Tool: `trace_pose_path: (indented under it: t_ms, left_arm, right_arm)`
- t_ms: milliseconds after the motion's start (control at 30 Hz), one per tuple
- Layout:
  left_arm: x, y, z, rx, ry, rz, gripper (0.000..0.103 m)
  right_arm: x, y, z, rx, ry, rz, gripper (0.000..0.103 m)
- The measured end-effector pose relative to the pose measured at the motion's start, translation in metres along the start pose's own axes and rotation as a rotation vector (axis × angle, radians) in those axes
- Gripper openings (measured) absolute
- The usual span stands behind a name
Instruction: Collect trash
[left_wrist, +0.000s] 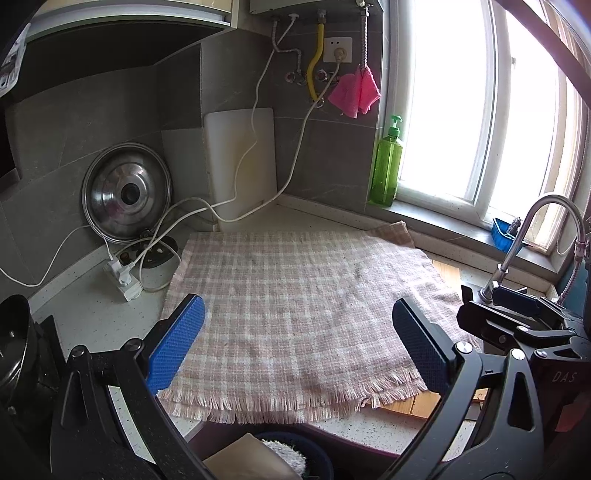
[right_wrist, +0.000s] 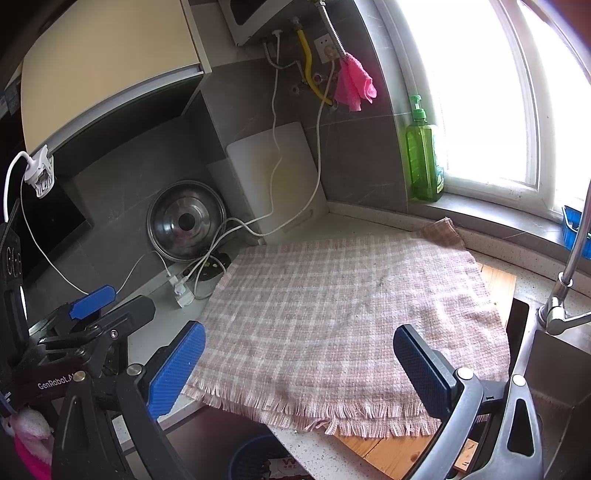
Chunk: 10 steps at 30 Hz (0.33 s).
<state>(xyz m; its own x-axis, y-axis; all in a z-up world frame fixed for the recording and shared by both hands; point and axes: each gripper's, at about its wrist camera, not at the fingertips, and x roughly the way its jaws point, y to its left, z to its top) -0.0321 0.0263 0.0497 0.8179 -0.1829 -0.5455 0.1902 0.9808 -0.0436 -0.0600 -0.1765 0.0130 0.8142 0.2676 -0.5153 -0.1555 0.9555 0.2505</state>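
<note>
Countertop's checked cloth (left_wrist: 303, 314) lies beneath both spread, empty grippers.

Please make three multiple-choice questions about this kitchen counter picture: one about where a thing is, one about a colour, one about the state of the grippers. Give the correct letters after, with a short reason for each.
1. Where does the green pump bottle stand?
A. on the checked cloth
B. on the window sill, at its left end beside the tiled wall
C. inside the sink

2. What colour is the rag hanging under the wall socket?
A. pink
B. yellow
C. black

3. How are the left gripper and the right gripper?
A. both shut on trash
B. one shut, one open
C. both open and holding nothing

Answers: 1 B, the bottle is on the sill by the window frame, clear of the checked cloth. 2 A, the rag is bright pink. 3 C, in each wrist view the blue pads stand wide apart with only cloth visible between them.
</note>
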Motion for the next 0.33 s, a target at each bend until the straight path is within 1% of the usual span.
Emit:
trace_pose_path:
  t_ms: [133, 267, 333]
  left_arm:
    - [-0.0016, -0.0017, -0.0005, 0.000, -0.006, 0.009, 0.103]
    - [-0.0049, -0.0006, -0.0014, 0.024, -0.032, 0.034, 0.103]
    - [-0.0035, 0.0020, -0.0016, 0.022, -0.028, 0.027, 0.103]
  right_arm:
    - [-0.0005, -0.0010, 0.0003, 0.003, 0.001, -0.004, 0.103]
    - [-0.0002, -0.0029, -0.0003, 0.011, 0.002, -0.006, 0.103]
    - [0.0013, -0.0042, -0.0009, 0.015, 0.006, -0.007, 0.103]
